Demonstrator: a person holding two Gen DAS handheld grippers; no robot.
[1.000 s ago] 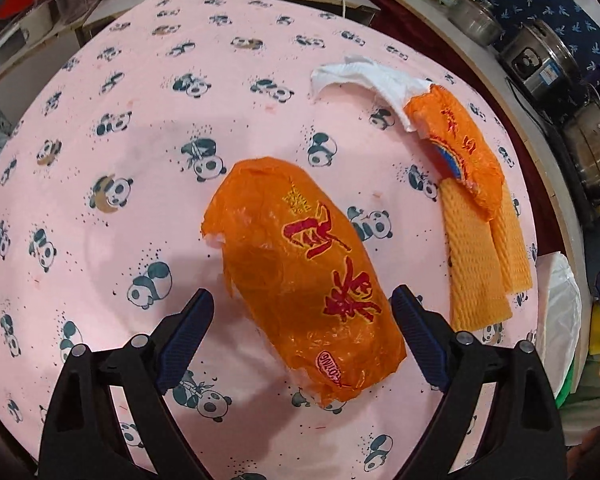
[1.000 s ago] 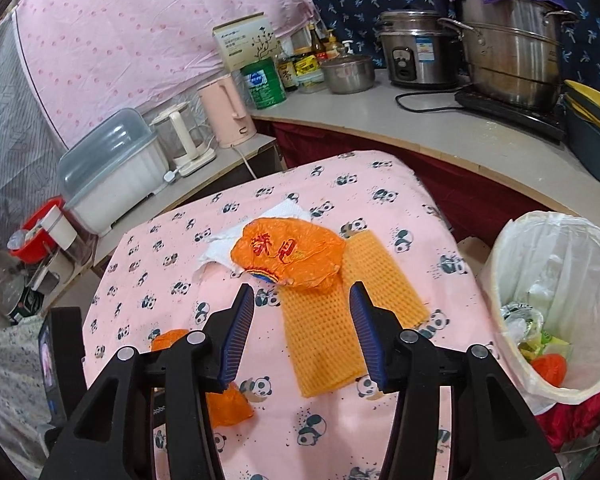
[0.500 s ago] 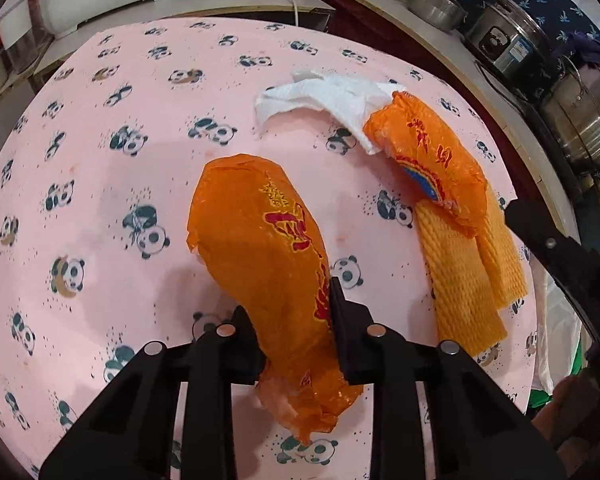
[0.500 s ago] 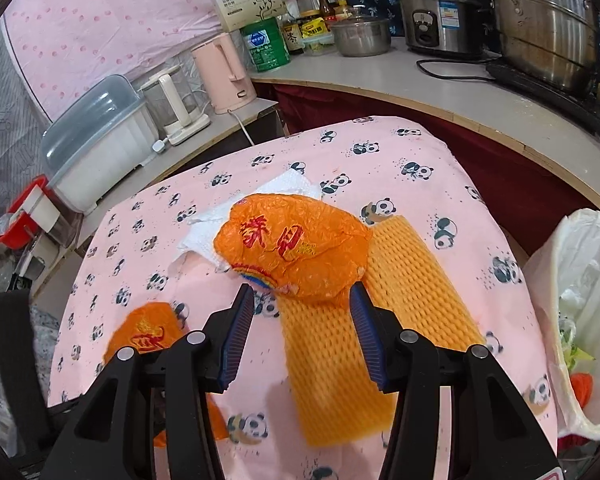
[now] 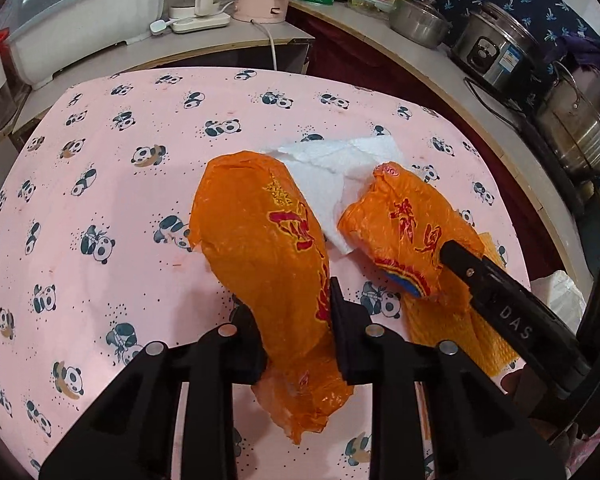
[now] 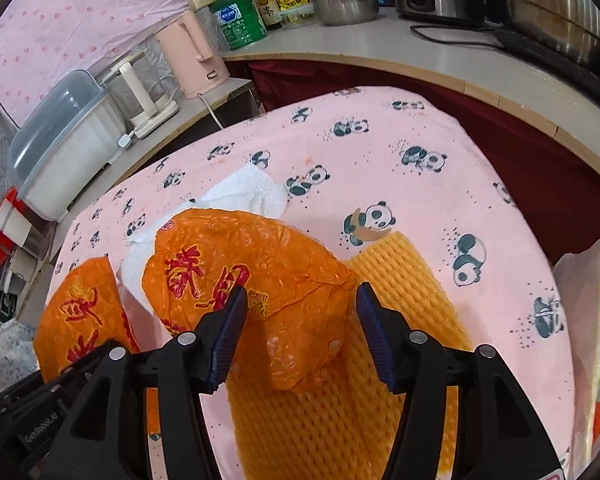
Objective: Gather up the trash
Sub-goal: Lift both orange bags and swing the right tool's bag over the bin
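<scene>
My left gripper is shut on an orange plastic wrapper and holds it above the panda cloth. A second orange wrapper lies on a yellow foam net and partly on a white paper towel. My right gripper is open, its fingers on either side of this second wrapper's near end. The held wrapper also shows at the left of the right wrist view. The right gripper's finger shows over the second wrapper in the left wrist view.
The table has a pink panda cloth. A white-lined trash bin stands off the table's right edge. Behind are a pink kettle, a dish box, and a counter with pots.
My left gripper closed on the first orange wrapper and lifted it. My right gripper moved in low around the second wrapper and stays open.
</scene>
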